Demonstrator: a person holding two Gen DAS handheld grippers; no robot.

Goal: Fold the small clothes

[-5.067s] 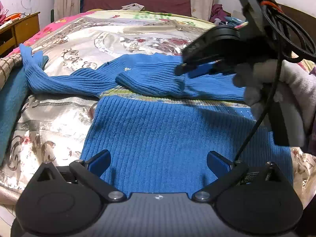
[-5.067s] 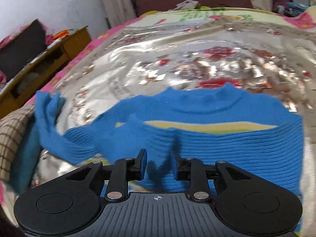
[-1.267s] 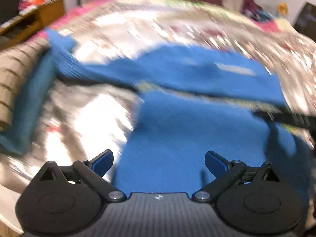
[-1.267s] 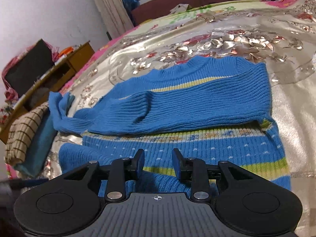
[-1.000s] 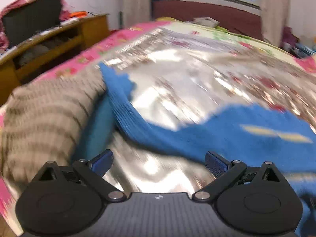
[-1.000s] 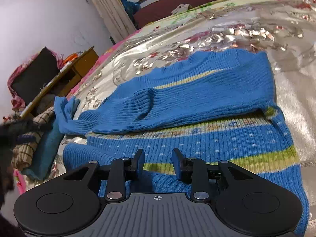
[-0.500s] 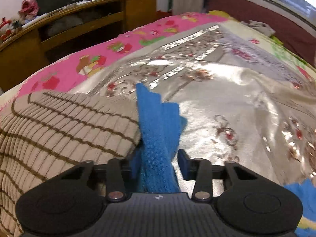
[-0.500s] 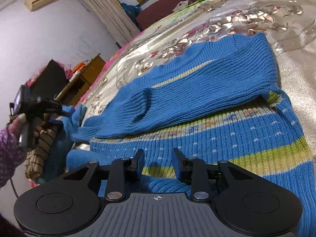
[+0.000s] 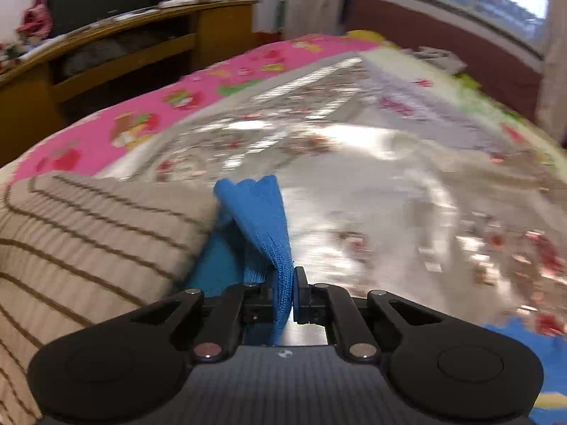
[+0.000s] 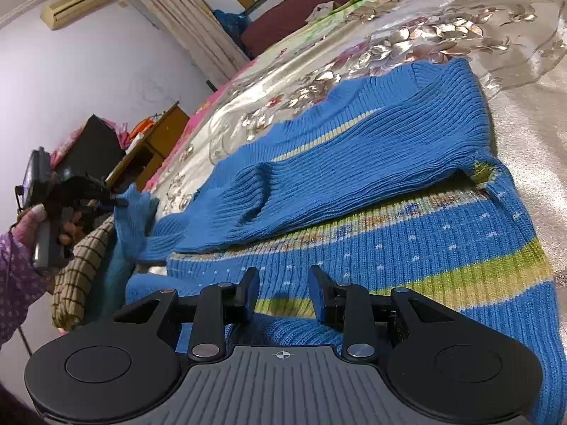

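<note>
Left gripper [image 9: 285,295], nearest the lens in the left wrist view, is pinching the blue ribbed sleeve [image 9: 264,226] of a sweater, its jaws closed tight on the knit so that the cuff end is standing up and fanning out just ahead of the fingertips. Beside the sleeve, to its left, a beige folded cloth with brown stripes [image 9: 88,233] is lying on the bed, with a teal cloth [image 9: 219,269] showing between it and the sleeve. Beyond these, the shiny floral bedspread [image 9: 389,184] is stretching away toward a pink printed edge and a wooden shelf unit [image 9: 117,53] against the wall; this part of the view is blurred. Right gripper [image 10: 283,292], in the right wrist view, is hovering over the lower body of the blue sweater [image 10: 407,241], its jaws standing partly apart and gripping nothing. Just ahead, the sweater is lying flat on the bedspread [image 10: 524,113], a green and yellow band crossing its body and one sleeve folded across the chest. Farther left, the other sleeve [image 10: 133,219] is running up off the bed to the left gripper [image 10: 118,202], held by a hand [image 10: 53,225] in a purple dotted cuff. Farthest back, a wall air conditioner [image 10: 79,3] and curtains are showing.
</note>
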